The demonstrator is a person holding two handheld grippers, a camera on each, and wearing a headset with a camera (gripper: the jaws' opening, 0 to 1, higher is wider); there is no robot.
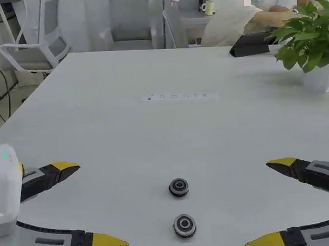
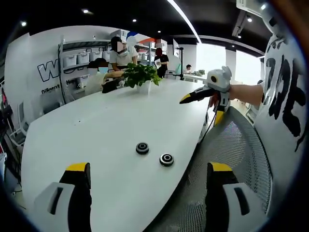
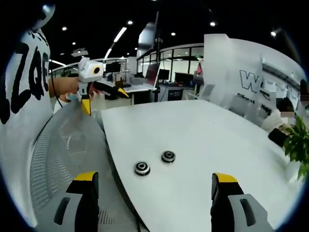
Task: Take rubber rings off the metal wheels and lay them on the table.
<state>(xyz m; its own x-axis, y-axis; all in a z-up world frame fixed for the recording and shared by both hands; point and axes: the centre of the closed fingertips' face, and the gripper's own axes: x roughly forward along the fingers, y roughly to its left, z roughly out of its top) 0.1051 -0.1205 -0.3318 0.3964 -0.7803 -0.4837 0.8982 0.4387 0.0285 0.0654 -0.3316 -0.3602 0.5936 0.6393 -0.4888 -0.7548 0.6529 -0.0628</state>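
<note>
Near wheel (image 1: 185, 225) flat on the bench (image 1: 154, 134), close to the near edge and roughly midway along it, dark-rimmed around a bright metal hub. Far wheel (image 1: 178, 188) just beyond, same look, near its partner but not touching.

Left tongs (image 1: 97, 206) over the near left part of the bench, yellow-tipped jaws spread wide, nothing between them. Right tongs (image 1: 259, 203) mirrored over the near right, jaws just as far apart, gripping nothing. Both wheels sitting in the gap between the two pairs of tongs, well apart from every tip and about as far in from the near edge as the tips themselves.

From the left gripper view, both wheels ahead between the two yellow tips, with the right tongs held up in a hand (image 2: 236, 92) on the far side of them. From the right gripper view, the same pair ahead, near wheel closest to the bench edge, left tongs raised beyond.

Further out, a pale strip of small marks (image 1: 177, 96) across the middle of the bench. At the far right corner, a leafy potted plant (image 1: 305, 37). Along the far edge, a dark flat object (image 1: 251, 44) and a person (image 1: 231, 21) leaning in. Off the far left corner, a white chair (image 1: 34, 41).
</note>
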